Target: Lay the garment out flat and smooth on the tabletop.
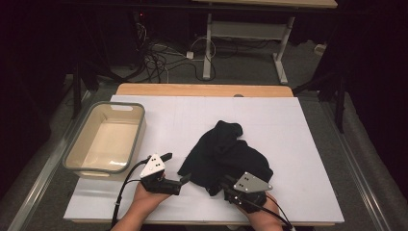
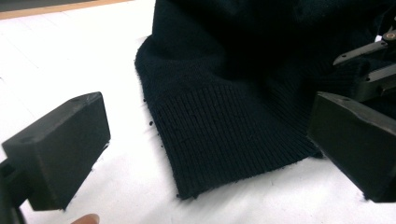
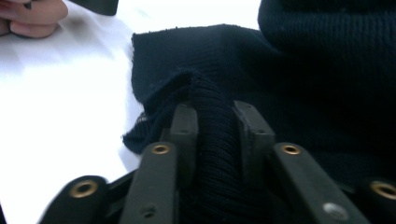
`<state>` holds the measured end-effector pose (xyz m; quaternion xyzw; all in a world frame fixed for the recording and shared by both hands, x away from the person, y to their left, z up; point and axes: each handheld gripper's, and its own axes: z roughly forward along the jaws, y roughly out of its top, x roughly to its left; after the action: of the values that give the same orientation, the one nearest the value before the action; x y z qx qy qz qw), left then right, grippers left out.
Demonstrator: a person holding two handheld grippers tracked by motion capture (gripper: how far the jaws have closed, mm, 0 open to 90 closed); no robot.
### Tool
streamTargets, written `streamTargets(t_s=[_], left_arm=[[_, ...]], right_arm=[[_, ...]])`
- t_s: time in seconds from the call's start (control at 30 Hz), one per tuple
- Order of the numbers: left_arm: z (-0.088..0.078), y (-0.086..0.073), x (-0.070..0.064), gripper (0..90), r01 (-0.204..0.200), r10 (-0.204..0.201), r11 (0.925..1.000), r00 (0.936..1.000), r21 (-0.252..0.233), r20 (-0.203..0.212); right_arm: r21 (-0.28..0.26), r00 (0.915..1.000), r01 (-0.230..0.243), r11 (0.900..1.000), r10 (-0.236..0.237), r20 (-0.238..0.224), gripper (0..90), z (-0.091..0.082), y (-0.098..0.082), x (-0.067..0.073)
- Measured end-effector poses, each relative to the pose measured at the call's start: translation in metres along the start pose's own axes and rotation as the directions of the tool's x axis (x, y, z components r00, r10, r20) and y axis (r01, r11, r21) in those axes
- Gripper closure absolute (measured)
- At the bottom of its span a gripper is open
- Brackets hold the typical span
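Observation:
A black knitted garment (image 1: pixel 226 149) lies crumpled on the white table (image 1: pixel 293 125), right of the middle. My right gripper (image 1: pixel 219 185) sits at the garment's near edge and is shut on a raised fold of the knit (image 3: pixel 212 135), which bulges between its two jaws. My left gripper (image 1: pixel 177 167) stands open just left of the garment. In the left gripper view its jaws flank the ribbed hem (image 2: pixel 224 140) without touching it. The hem lies flat on the table.
A beige basin with a grey rim (image 1: pixel 79 139) stands on the table's left edge, with nothing inside. The hand holding the left gripper (image 3: pixel 32 18) is close to the right gripper. Beyond the far edge are a desk frame (image 1: pixel 208 43) and floor cables (image 1: pixel 159 60).

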<state>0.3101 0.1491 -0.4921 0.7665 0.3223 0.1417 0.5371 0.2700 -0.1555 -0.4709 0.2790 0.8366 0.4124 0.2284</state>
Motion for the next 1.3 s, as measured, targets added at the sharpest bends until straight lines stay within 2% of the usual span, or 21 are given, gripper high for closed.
streamTargets(t_s=[0.17,0.27,0.43,0.47,0.5,0.53,0.57,0.6,0.63,0.67,0.7,0.73,0.77,0.87,0.93,1.13,1.17,1.2,1.23,1.27,1.3], left_arm=[[-0.001,0.0,0.0,0.0,-0.003,0.003,1.0,1.0,-0.004,0.008],[-0.001,0.0,0.001,0.0,0.007,-0.007,0.9999,0.9999,-0.011,0.01],[-0.002,-0.001,0.002,0.0,0.011,-0.011,0.9998,0.9999,-0.019,0.011],[-0.002,-0.001,0.002,0.0,0.014,-0.014,0.9997,0.9998,-0.02,0.011],[-0.002,-0.001,0.002,0.0,0.014,-0.014,0.9997,0.9998,-0.02,0.011],[-0.002,-0.001,0.002,0.0,0.015,-0.014,0.9997,0.9998,-0.02,0.011],[-0.002,-0.001,0.002,0.0,0.015,-0.014,0.9997,0.9998,-0.02,0.011],[-0.002,-0.001,0.002,0.0,0.015,-0.014,0.9997,0.9999,-0.02,0.01],[-0.002,-0.001,0.002,0.0,0.015,-0.014,0.9997,0.9999,-0.02,0.01],[-0.002,-0.001,0.002,0.0,0.015,-0.015,0.9997,0.9998,-0.02,0.009],[-0.002,-0.001,0.002,0.0,0.015,-0.014,0.9997,0.9999,-0.021,0.009],[-0.002,-0.001,0.002,0.0,0.014,-0.014,0.9997,0.9999,-0.02,0.009],[-0.002,-0.001,0.002,0.0,0.014,-0.014,0.9997,0.9999,-0.02,0.009],[-0.002,-0.001,0.002,0.0,0.014,-0.014,0.9997,0.9999,-0.021,0.007],[-0.002,-0.001,0.002,0.0,0.012,-0.012,0.9997,0.9999,-0.021,0.006],[-0.002,-0.001,0.001,0.0,0.01,-0.01,0.9997,0.9999,-0.022,0.006],[-0.002,-0.001,0.001,0.0,0.01,-0.01,0.9997,0.9999,-0.022,0.006],[-0.002,-0.001,0.001,0.0,0.01,-0.01,0.9997,0.9999,-0.021,0.007],[-0.002,-0.001,0.001,0.0,0.01,-0.01,0.9997,0.9999,-0.021,0.007],[-0.002,-0.001,0.001,0.0,0.01,-0.01,0.9997,0.9999,-0.021,0.006],[-0.002,-0.001,0.001,0.0,0.01,-0.01,0.9997,0.9999,-0.021,0.006]], right_arm=[[-0.049,0.9998,0.021,0.999,-0.021,0.007,76.7,-0.013,0.003,-0.001],[-0.137,0.9979,0.013,0.991,-0.005,0.064,77.4,-0.039,0.012,-0.01],[-0.186,0.9889,-0.017,0.982,0.044,0.142,77.8,-0.065,0.009,-0.031],[-0.19,0.9808,-0.033,0.981,0.068,0.183,77.8,-0.076,0.001,-0.044],[-0.19,0.9808,-0.033,0.981,0.068,0.183,77.8,-0.076,0.001,-0.044],[-0.197,0.9703,-0.074,0.978,0.116,0.212,77.8,-0.087,-0.01,-0.058],[-0.197,0.9703,-0.074,0.978,0.116,0.212,77.8,-0.087,-0.01,-0.058],[-0.196,0.9568,-0.117,0.974,0.163,0.24,77.9,-0.096,-0.023,-0.072],[-0.196,0.9568,-0.117,0.974,0.163,0.24,77.9,-0.096,-0.023,-0.072],[-0.189,0.9427,-0.153,0.97,0.2,0.267,77.9,-0.102,-0.035,-0.084],[-0.189,0.9427,-0.153,0.97,0.2,0.267,77.9,-0.102,-0.035,-0.084],[-0.165,0.9254,-0.214,0.963,0.254,0.281,78.0,-0.105,-0.054,-0.098],[-0.165,0.9254,-0.214,0.963,0.254,0.281,78.0,-0.105,-0.054,-0.098],[-0.104,0.9067,-0.278,0.955,0.297,0.3,78.4,-0.102,-0.082,-0.111],[-0.1,0.9006,-0.299,0.949,0.316,0.299,78.3,-0.102,-0.087,-0.113],[-0.101,0.8979,-0.302,0.948,0.319,0.304,76.4,-0.101,-0.085,-0.111],[-0.112,0.8995,-0.301,0.947,0.321,0.297,72.6,-0.103,-0.082,-0.11],[-0.134,0.8993,-0.295,0.946,0.322,0.295,58.7,-0.107,-0.075,-0.107],[-0.134,0.8993,-0.295,0.946,0.322,0.295,58.7,-0.107,-0.075,-0.107],[-0.168,0.9034,-0.298,0.94,0.334,0.268,41.6,-0.111,-0.065,-0.105],[-0.168,0.9034,-0.298,0.94,0.334,0.268,41.6,-0.111,-0.065,-0.105]])
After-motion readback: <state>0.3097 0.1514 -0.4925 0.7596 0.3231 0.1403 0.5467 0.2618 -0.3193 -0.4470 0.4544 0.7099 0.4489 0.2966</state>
